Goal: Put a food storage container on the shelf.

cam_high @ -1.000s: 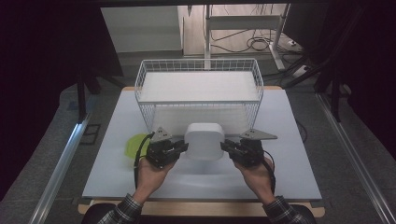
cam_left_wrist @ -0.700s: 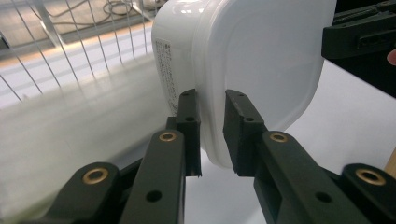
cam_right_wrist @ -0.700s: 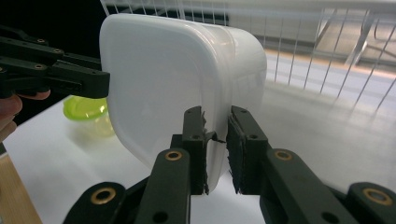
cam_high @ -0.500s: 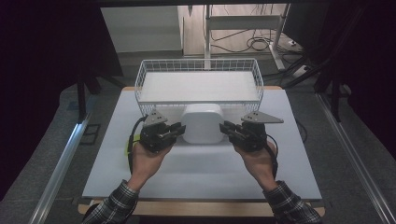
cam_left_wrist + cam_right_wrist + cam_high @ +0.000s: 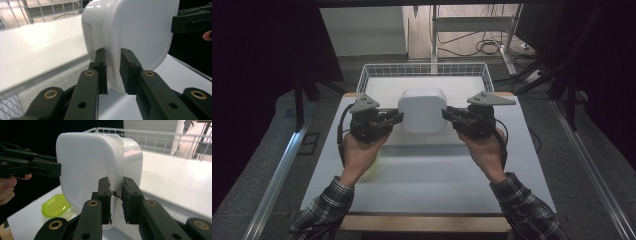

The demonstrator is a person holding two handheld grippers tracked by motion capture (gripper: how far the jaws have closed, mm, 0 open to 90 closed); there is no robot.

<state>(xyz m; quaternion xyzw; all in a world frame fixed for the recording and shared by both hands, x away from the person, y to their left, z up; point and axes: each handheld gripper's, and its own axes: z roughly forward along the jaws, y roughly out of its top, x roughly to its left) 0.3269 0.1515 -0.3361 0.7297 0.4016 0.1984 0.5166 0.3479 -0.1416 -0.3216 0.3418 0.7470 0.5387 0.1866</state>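
A white plastic container [image 5: 422, 109] with rounded corners hangs in the air in front of the wire basket [image 5: 377, 71], held from both sides. My left gripper [image 5: 398, 118] is shut on its left rim; in the left gripper view the jaws pinch the rim of the container [image 5: 140, 37] at the left gripper [image 5: 113, 72]. My right gripper [image 5: 446, 114] is shut on the right rim. In the right gripper view the right gripper [image 5: 115, 197] clamps the edge of the container [image 5: 85, 170], with the other gripper at the far side.
A white board [image 5: 432, 170] covers the table under the hands. A lime-green lid [image 5: 55, 205] lies on it below the left hand. The white wire basket stands at the board's far edge. Metal rails [image 5: 277, 175] run along both sides of the table.
Both grippers have risen with the white container between them, from the table in front of the basket to about the level of its rim. The green lid is now hidden under the left hand.
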